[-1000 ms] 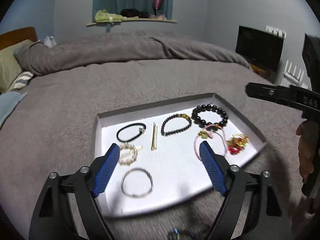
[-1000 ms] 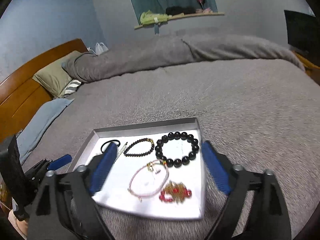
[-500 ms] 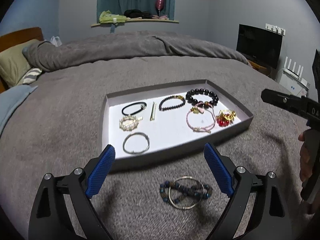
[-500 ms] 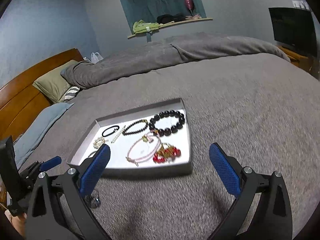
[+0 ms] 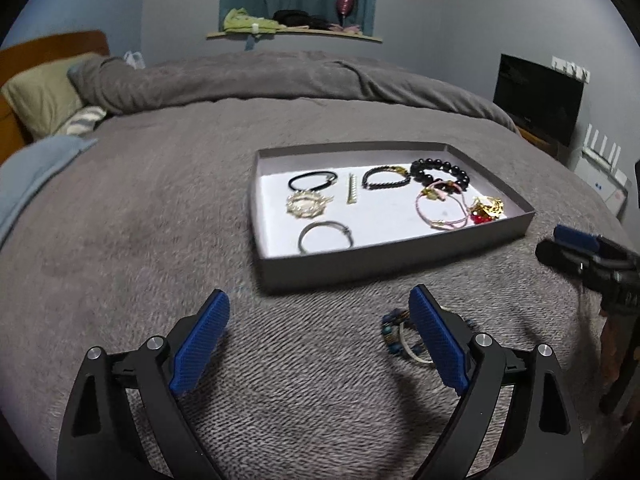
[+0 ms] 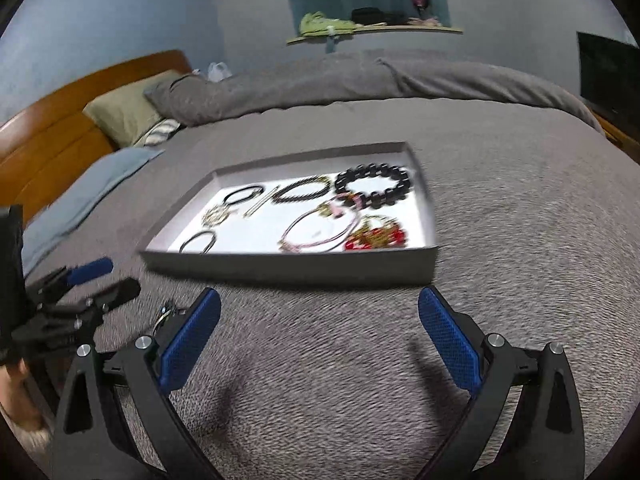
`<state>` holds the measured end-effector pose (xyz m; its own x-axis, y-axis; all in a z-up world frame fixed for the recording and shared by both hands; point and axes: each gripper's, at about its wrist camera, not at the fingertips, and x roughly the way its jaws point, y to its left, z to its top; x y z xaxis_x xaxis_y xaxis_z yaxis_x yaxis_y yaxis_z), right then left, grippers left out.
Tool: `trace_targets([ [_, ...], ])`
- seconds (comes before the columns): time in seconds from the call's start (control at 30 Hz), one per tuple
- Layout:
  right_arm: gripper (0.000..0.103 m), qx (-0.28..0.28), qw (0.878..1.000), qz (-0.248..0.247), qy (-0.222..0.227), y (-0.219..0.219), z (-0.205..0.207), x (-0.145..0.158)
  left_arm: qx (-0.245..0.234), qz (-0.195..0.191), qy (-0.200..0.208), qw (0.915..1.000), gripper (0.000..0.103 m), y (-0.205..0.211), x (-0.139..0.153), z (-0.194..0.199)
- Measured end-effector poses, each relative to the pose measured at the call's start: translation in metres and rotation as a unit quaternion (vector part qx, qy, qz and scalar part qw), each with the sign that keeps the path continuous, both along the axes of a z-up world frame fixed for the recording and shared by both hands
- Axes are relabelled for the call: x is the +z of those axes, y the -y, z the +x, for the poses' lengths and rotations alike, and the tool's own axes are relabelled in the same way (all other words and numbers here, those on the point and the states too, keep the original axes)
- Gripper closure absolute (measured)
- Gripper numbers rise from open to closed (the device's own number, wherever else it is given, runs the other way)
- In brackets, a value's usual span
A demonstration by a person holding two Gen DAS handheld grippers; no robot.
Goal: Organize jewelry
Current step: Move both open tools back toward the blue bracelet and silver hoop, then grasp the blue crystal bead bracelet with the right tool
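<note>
A grey tray (image 5: 384,268) with a white floor lies on the bed; it also shows in the right wrist view (image 6: 288,270). Several pieces lie in it: a black hair tie (image 5: 312,180), a gold bar (image 5: 352,194), a large black bead bracelet (image 5: 440,172), a pink cord bracelet (image 5: 440,210), a silver bangle (image 5: 326,236). A blue-beaded bracelet with a ring (image 5: 398,334) lies on the blanket before the tray, partly behind my left gripper's right finger. My left gripper (image 5: 318,344) is open and empty. My right gripper (image 6: 320,344) is open and empty, in front of the tray.
The grey blanket (image 5: 160,220) covers the bed. Pillows (image 5: 40,96) and a wooden headboard (image 6: 48,144) are at the left. A black screen (image 5: 538,100) stands at the right. The right gripper shows at the left view's right edge (image 5: 580,252).
Both grippers have drawn back from over the tray toward the near side of the bed. The blue-beaded bracelet on the blanket came into view. Both stay open.
</note>
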<state>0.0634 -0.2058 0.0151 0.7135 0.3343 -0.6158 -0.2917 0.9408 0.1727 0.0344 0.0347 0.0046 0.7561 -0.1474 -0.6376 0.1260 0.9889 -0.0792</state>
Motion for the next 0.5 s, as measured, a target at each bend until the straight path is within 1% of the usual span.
trace_targets([
  [0.13,0.005,0.029,0.999,-0.02,-0.008,-0.015,-0.001,-0.011,-0.005,-0.02,-0.02,0.9996,0.012,-0.005,-0.007,0.009],
  [0.3,0.005,0.072,0.997,-0.037,-0.012,-0.032,-0.005,-0.016,0.009,-0.033,-0.011,0.9994,0.012,-0.013,-0.005,0.012],
  [0.37,0.005,0.087,0.995,-0.041,-0.007,-0.037,-0.009,-0.016,0.019,-0.035,-0.014,0.9991,0.012,-0.017,-0.006,0.014],
  [0.43,0.009,0.104,0.994,-0.046,-0.002,-0.044,-0.015,-0.015,0.026,-0.041,-0.02,0.9986,0.012,-0.02,-0.007,0.016],
  [0.47,0.013,0.112,0.993,-0.047,0.0,-0.047,-0.017,-0.015,0.025,-0.042,-0.021,0.9986,0.012,-0.02,-0.008,0.017],
  [0.5,0.015,0.12,0.992,-0.049,0.001,-0.051,-0.019,-0.014,0.025,-0.041,-0.021,0.9986,0.012,-0.019,-0.008,0.017],
])
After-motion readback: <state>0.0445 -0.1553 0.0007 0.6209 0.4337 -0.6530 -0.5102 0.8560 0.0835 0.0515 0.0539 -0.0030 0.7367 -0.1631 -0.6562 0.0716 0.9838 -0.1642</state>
